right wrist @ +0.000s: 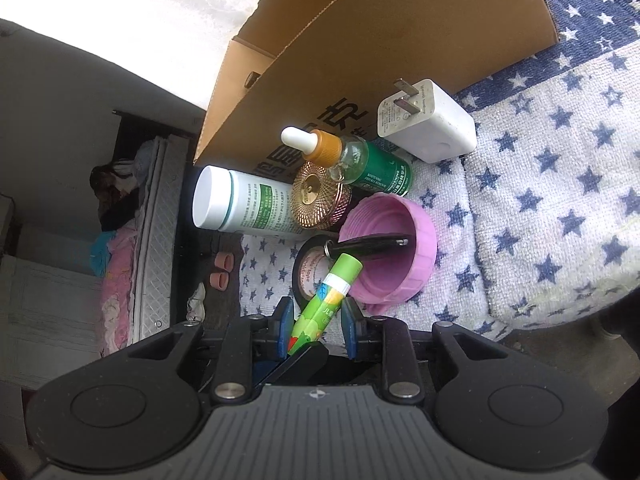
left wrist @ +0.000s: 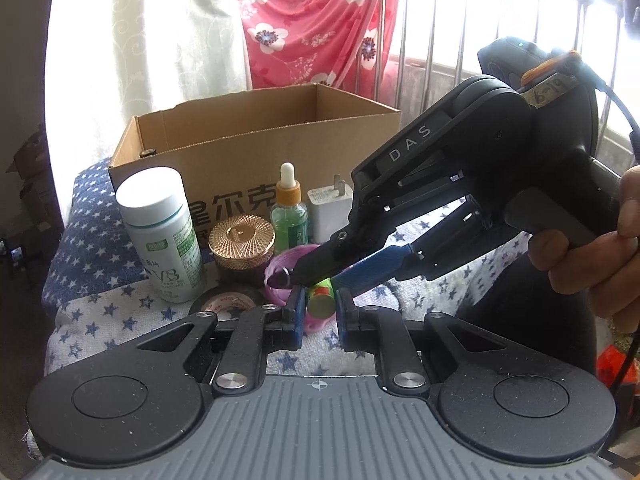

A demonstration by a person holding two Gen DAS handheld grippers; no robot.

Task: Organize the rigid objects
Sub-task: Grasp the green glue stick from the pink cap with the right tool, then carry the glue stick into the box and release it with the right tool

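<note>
A green glue stick stands between the fingers of my right gripper; whether they press it is unclear. Its base end also shows in the left wrist view, between the fingers of my left gripper, which sit close on both sides of it. The right gripper's body reaches in from the right there. Behind lie a pink cup with a black pen in it, a tape roll, a white pill bottle, a gold-lidded jar, a dropper bottle and a white charger.
An open cardboard box stands behind the objects on a star-patterned blue and white cloth. A red floral cloth hangs on a metal rail behind. The floor with slippers lies off the left edge.
</note>
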